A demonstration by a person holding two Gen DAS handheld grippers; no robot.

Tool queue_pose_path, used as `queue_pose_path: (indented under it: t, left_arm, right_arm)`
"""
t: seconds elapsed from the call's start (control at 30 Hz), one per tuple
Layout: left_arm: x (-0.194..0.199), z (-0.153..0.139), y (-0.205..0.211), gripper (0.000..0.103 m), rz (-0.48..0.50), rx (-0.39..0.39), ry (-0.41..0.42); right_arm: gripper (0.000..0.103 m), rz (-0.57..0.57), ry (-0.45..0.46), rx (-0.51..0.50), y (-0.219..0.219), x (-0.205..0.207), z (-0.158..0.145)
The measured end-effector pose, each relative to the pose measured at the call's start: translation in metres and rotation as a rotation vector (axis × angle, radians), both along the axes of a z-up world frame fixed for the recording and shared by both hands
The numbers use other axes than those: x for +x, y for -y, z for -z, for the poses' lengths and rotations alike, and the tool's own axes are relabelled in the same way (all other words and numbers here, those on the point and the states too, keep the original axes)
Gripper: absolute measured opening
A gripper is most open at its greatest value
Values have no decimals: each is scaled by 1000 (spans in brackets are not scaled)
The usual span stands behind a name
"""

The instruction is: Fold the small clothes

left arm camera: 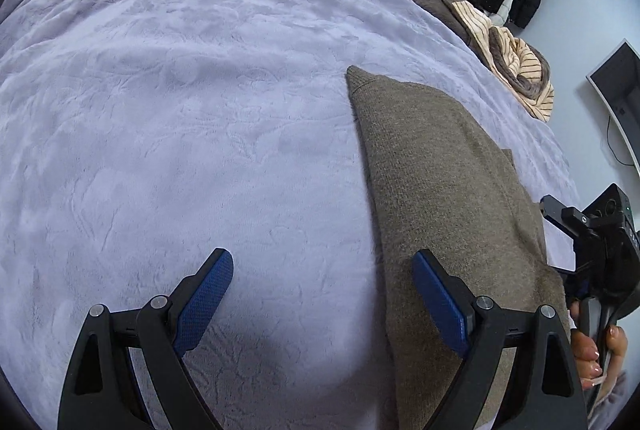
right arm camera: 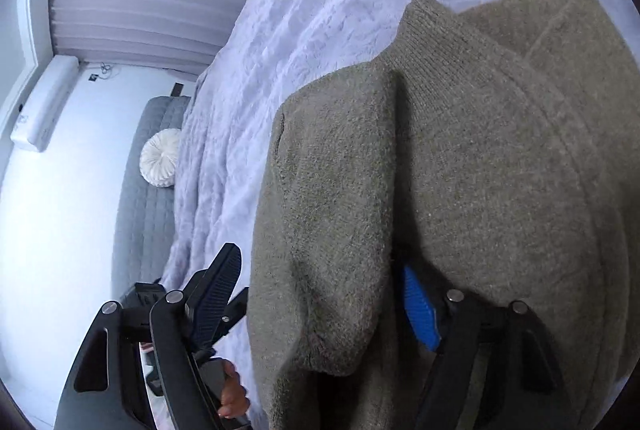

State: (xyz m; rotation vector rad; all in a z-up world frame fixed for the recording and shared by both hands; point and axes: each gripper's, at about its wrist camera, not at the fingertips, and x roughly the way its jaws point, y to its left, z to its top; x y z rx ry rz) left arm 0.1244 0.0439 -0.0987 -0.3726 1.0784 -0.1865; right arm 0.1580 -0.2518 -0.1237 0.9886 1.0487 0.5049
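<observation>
the pale lilac bedspread (left arm camera: 180,118) fills most of the left wrist view. on it, in the right half of that frame, lies the olive-brown knit sweater (left arm camera: 432,182), a long narrow shape whose long axis runs from the lower right edge up to a ribbed tip near the frame's centre, so it points up and slightly left. in the right wrist view the same sweater crowds the right half, layers lapped over one another and a loose fold of knit hanging at lower centre. judging by that, the sides look already brought in lengthwise; the crosswise fold and a final flattening seem left to do.

a heap of striped and brown clothes (left arm camera: 496,38) waits at the upper right, apparently unfolded.

the left gripper (left arm camera: 320,302) has its jaws wide apart at the bottom of its view, one finger over bare bedspread, the other over the sweater's edge, nothing between them. the right gripper (right arm camera: 320,304) has its jaws apart too; the hanging fold drapes between them, but neither pad visibly presses it.
</observation>
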Motion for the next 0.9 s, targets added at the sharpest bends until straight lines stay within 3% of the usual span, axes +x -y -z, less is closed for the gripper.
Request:
queue_pose_path:
  t: [0.03, 0.07, 0.1, 0.17, 0.3, 0.4, 0.5, 0.57, 0.63, 0.7, 0.9]
  left_arm:
    - [0, 1, 1, 91, -5, -1, -4]
    - [1, 0, 2, 91, -8, 8, -4]
    - [1, -1, 3, 91, -8, 19, -3]
    - [2, -7, 7, 91, 7, 23, -5]
    - [5, -32, 31, 91, 87, -12, 42]
    - [5, -46, 62, 91, 165, 10, 87]
    - [4, -38, 91, 91, 241, 59, 82]
    - [4, -21, 101, 92, 258, 70, 38]
    - [3, -9, 99, 95, 237, 33, -4]
    - [2, -7, 92, 95, 211, 5, -19]
    - [0, -30, 78, 95, 197, 104, 20]
  right_arm:
    - [55, 2, -10, 30, 0, 3, 3]
    - [28, -2, -13, 47, -1, 6, 8]
    - [14, -3, -5, 42, -2, 3, 6]
    - [15, -1, 77, -20, -7, -2, -16]
    - [14, 1, 285, -31, 3, -24, -67]
    - [14, 54, 344, -62, 35, -50, -80]
    - [14, 133, 282, -145, 69, -65, -62]
    - [16, 191, 133, -173, 95, -73, -29]
    - [19, 218, 17, -136, 105, -70, 9]
    - [18, 248, 39, -36, 114, -80, 22]
    - [24, 233, 40, -137, 110, -85, 2]
